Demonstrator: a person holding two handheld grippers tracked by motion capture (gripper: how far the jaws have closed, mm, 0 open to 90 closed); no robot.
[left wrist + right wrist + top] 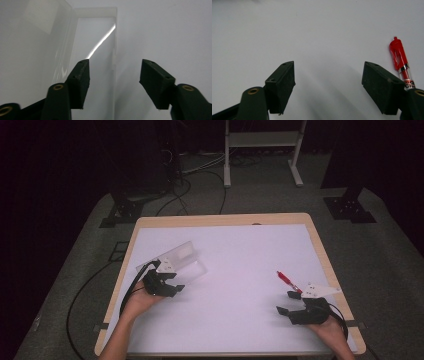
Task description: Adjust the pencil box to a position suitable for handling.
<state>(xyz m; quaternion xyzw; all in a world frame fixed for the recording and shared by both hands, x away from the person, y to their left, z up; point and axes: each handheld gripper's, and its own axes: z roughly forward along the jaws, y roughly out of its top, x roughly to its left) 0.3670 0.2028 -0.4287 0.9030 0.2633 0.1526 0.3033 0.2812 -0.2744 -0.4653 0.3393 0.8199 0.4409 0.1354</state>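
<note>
Black left tool (113, 80) half-open astride clear case (97, 50)

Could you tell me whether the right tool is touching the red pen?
Cannot tell. In the right gripper view the red pen runs behind one jaw of the open right tool, which hides whether they meet.

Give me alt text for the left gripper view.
An open clear plastic case lies on a white table surface, one long wall between the left gripper's two black jaws. The jaws stand apart, not pressing it.
</note>
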